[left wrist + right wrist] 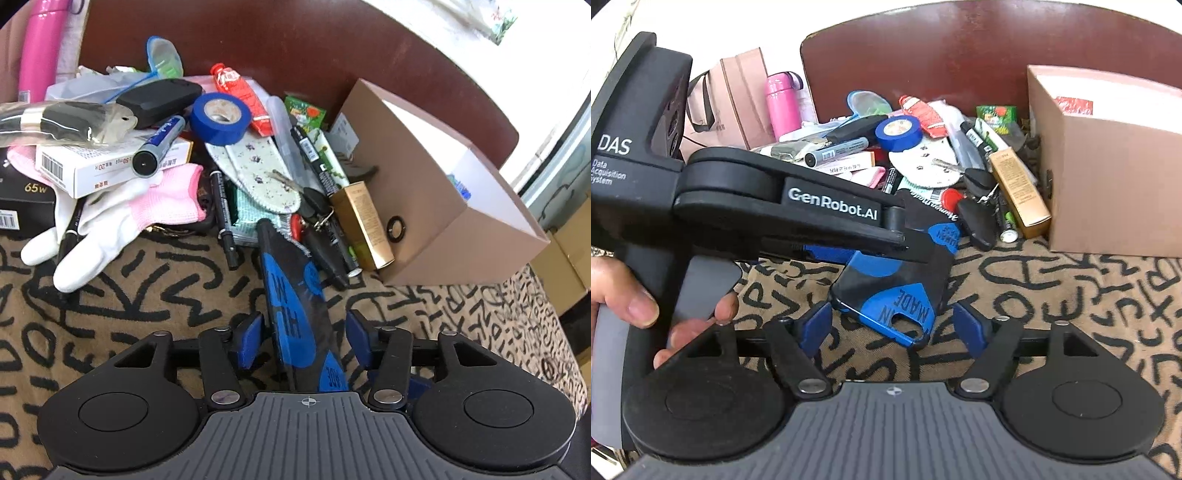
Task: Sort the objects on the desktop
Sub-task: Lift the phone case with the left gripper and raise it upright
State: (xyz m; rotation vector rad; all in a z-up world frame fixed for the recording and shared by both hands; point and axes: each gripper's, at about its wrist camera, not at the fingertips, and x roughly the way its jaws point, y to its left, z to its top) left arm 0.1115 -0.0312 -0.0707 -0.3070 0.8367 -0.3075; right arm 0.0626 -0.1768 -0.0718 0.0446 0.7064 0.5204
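Note:
A black and blue phone case (295,295) lies on the patterned cloth, its far end under the clutter pile. My left gripper (303,334) is open, its blue pads on either side of the case, not touching. In the right wrist view the same case (905,277) sits tilted under the left gripper's body (798,206), which crosses from the left. My right gripper (892,325) is open, its pads flanking the case's near corner. A brown cardboard box (436,184) stands open at the right; it also shows in the right wrist view (1108,177).
The pile holds a blue tape roll (221,118), a marker (159,146), a white and pink glove (122,218), a gold box (364,221), keys (314,206) and a red tube (240,92). A pink bottle (781,103) and a paper bag (731,99) stand at the back left.

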